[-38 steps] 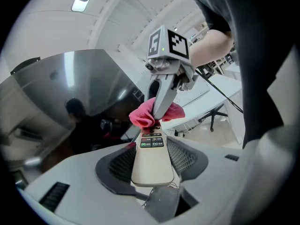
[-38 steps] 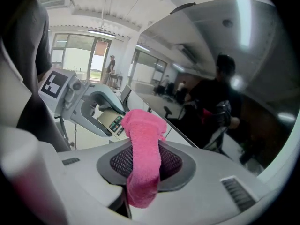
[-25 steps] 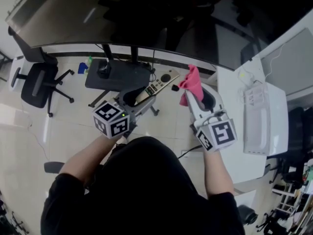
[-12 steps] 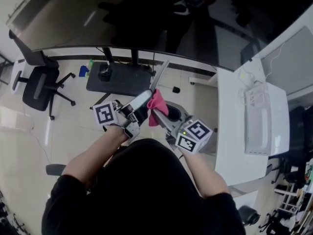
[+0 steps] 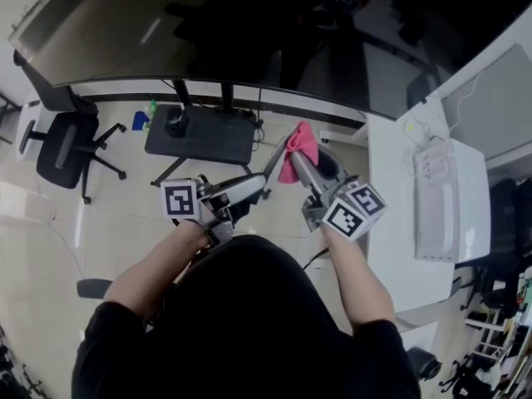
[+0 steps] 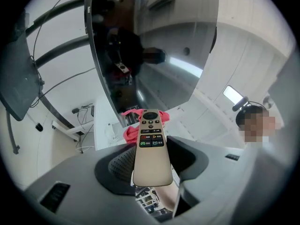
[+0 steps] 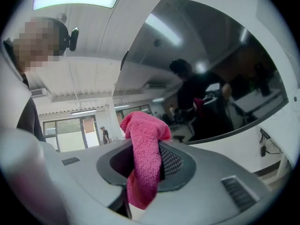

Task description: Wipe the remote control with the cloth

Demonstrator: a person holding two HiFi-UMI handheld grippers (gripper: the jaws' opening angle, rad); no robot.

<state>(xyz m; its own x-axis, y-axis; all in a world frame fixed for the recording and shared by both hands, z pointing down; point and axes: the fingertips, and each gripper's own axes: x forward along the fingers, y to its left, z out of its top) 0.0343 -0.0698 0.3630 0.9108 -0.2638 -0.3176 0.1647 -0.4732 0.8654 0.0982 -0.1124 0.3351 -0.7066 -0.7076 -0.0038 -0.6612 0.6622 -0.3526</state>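
Note:
My left gripper is shut on the near end of a slim beige remote control, which sticks out away from me. In the left gripper view the remote shows its button face, held between the jaws of the left gripper. My right gripper is shut on a pink cloth, whose bunched top sits right beside the remote's far end; I cannot tell whether they touch. The cloth hangs between the pads and also shows behind the remote's tip as a pink cloth.
A large dark curved screen fills the top. A white desk with a white device stands at the right. On the floor below are a black stand base and an office chair.
The cloth went from apart at the right, to pressed on the remote's middle, to beside its far end now. The left gripper rolled, turning the remote edge-on in the head view.

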